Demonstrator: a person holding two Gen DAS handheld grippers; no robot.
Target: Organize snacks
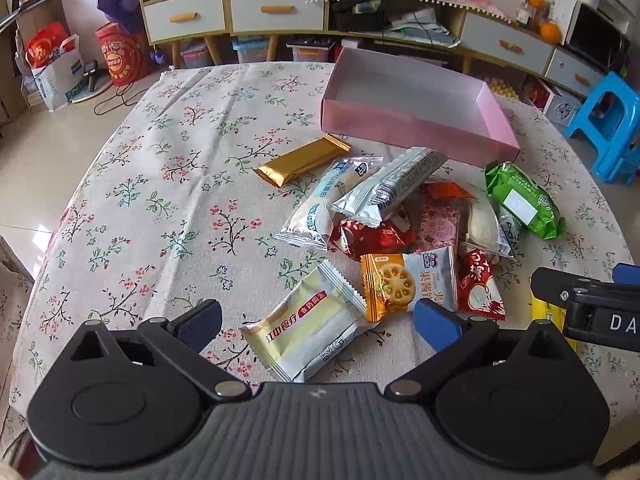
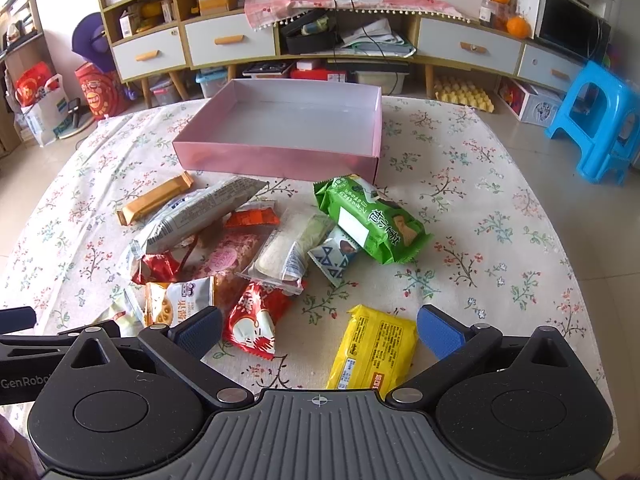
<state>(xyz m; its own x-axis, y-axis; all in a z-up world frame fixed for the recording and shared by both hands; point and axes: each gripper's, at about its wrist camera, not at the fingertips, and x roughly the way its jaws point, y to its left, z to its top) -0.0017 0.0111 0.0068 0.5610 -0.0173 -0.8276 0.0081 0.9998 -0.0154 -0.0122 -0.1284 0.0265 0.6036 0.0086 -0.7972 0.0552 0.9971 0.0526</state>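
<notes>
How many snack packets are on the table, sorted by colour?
Red packets: 2
Orange packets: 2
Yellow or cream packets: 2
Gold packet: 1
Green packet: 1
Pink packet: 1
Silver, blue or clear packets: 4
Total: 13 visible; the pile may hide more.

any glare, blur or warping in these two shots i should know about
Left wrist view: strong fisheye bend, the table edge curves and the corners go dark; glare on the floor at the left; the silver wrapper shines. Right wrist view: same bend, the cabinet bows; the pink box and yellow packet look sharp, with soft shadows.
</notes>
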